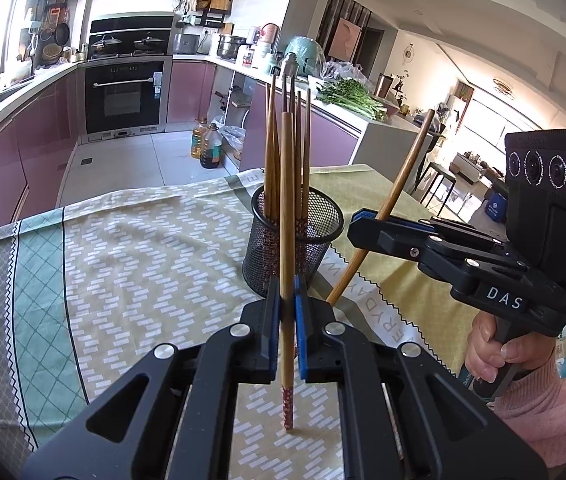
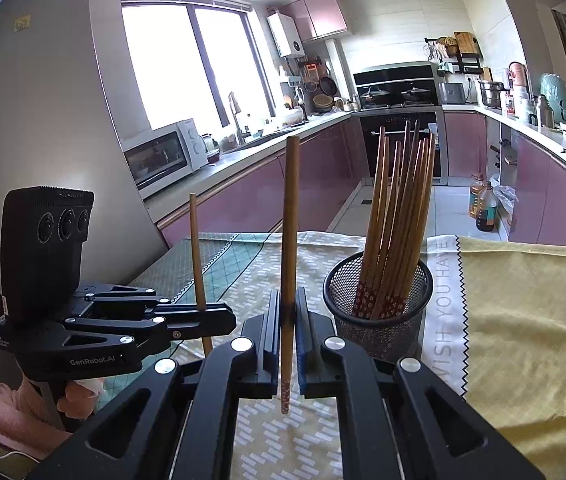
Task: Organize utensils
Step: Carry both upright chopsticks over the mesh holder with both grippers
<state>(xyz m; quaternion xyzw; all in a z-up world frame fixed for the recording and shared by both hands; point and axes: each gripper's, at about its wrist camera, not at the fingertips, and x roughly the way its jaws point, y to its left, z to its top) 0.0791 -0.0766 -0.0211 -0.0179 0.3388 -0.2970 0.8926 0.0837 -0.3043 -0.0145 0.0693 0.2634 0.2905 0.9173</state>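
Note:
A black mesh cup (image 1: 293, 246) stands on the cloth-covered table and holds several wooden chopsticks (image 1: 283, 148); it also shows in the right wrist view (image 2: 379, 308). My left gripper (image 1: 287, 312) is shut on one upright chopstick (image 1: 287, 216), its patterned end near the cloth, just in front of the cup. My right gripper (image 2: 289, 312) is shut on another chopstick (image 2: 290, 232), held upright left of the cup. In the left wrist view the right gripper (image 1: 367, 222) is to the right of the cup, with its chopstick (image 1: 395, 188) slanted. In the right wrist view the left gripper (image 2: 219, 316) is at the left.
The table carries a patterned green and yellow cloth (image 1: 143, 248) and a plain yellow cloth (image 2: 523, 312). Beyond the table's far edge lie the kitchen floor, purple cabinets (image 1: 43, 140), an oven (image 1: 125, 96) and oil bottles (image 1: 207, 146).

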